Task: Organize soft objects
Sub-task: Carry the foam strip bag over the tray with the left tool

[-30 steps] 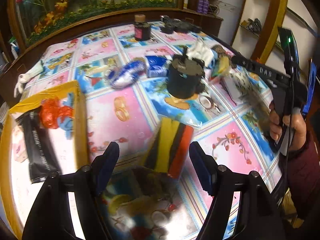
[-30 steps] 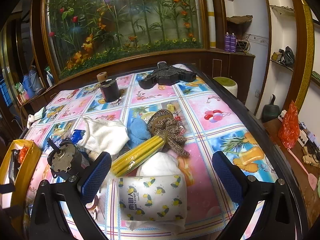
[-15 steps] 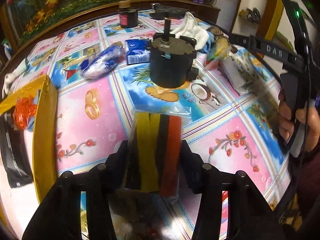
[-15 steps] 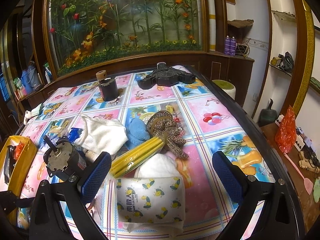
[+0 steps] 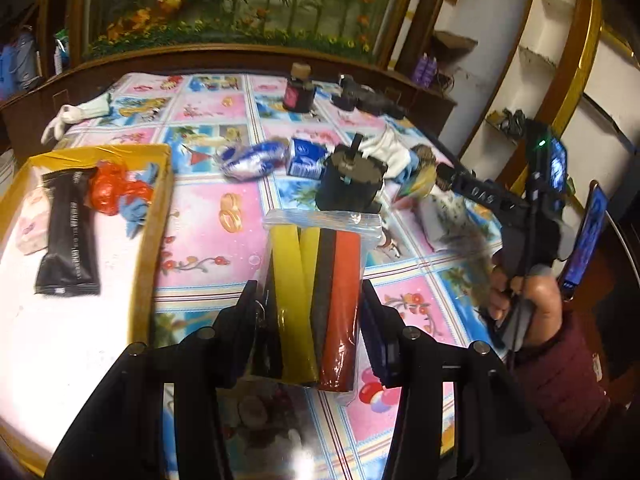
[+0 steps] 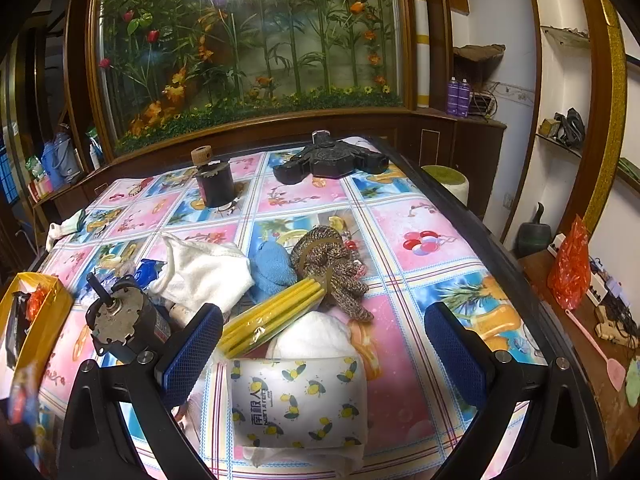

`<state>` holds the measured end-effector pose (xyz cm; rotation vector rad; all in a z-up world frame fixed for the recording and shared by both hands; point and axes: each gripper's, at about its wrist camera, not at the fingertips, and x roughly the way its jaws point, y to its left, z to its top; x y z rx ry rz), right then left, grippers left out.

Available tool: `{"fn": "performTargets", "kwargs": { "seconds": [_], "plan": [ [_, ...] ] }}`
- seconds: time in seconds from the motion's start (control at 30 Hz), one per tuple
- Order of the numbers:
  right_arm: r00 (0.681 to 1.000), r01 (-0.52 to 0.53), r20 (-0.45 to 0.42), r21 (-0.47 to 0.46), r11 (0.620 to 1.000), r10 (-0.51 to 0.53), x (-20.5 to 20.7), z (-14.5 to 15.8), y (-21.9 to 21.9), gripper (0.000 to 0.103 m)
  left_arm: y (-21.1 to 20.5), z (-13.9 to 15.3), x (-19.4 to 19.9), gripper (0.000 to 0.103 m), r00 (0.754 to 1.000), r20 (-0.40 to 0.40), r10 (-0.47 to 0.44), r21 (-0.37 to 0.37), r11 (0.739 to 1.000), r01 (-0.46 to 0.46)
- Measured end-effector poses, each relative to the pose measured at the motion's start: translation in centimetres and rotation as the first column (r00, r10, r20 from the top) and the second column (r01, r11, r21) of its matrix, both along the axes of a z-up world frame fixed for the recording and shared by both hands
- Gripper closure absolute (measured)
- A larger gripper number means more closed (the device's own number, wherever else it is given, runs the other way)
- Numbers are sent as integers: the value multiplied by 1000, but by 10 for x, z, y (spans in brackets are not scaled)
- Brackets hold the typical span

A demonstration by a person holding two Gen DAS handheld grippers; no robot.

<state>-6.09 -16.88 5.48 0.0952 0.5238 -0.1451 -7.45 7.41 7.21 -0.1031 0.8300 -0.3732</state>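
A clear zip bag of yellow, black and red sponge strips (image 5: 344, 280) stands upright between the pads of my left gripper (image 5: 309, 300), which is shut on it and holds it above the table. The yellow cardboard box (image 5: 152, 240) lies to its left with a black packet (image 5: 68, 236) and a crumpled red bag (image 5: 112, 192) inside. My right gripper (image 6: 322, 320) is open and hovers over a lemon-print tissue pack (image 6: 298, 396). Beyond it lie a yellow bundle (image 6: 272, 316), a white cloth (image 6: 204, 268), a blue sock (image 6: 272, 268) and a brown knitted glove (image 6: 332, 264).
A black motor with a shaft (image 6: 124, 324) stands left of the right gripper. A dark jar (image 6: 216, 184) and a black device (image 6: 332, 160) sit at the far end of the table. A blue-white wrapped pack (image 5: 256, 158) lies mid-table. The table edge (image 6: 500, 256) runs along the right.
My left gripper has shut on the bag of sponge strips and lifted it off the table, turning toward the yellow box. The right gripper has stayed still and open.
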Motion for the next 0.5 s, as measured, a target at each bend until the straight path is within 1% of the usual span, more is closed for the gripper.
{"fn": "performTargets", "kwargs": {
  "seconds": [0.2, 0.33, 0.37, 0.43, 0.5],
  "plan": [
    [1000, 26, -9, -49, 998, -26, 2, -5, 7, 1, 25, 16, -24, 57, 998, 51, 34, -43, 999, -32],
    [999, 38, -9, -72, 997, -38, 3, -1, 14, 2, 46, 23, -37, 57, 995, 71, 65, -60, 996, -60],
    [999, 34, -6, -50, 998, -35, -1, 4, 15, 3, 52, 24, -39, 57, 994, 76, 74, -63, 996, -69],
    [1000, -5, 31, 13, 1000, 4, -16, 22, 20, 3, 64, 26, -43, 57, 992, 84, 92, -74, 994, -86],
    [996, -66, 54, 26, 997, 65, -26, 43, 36, 3, 77, 26, -46, 57, 990, 84, 109, -94, 990, -101]
  ]
}}
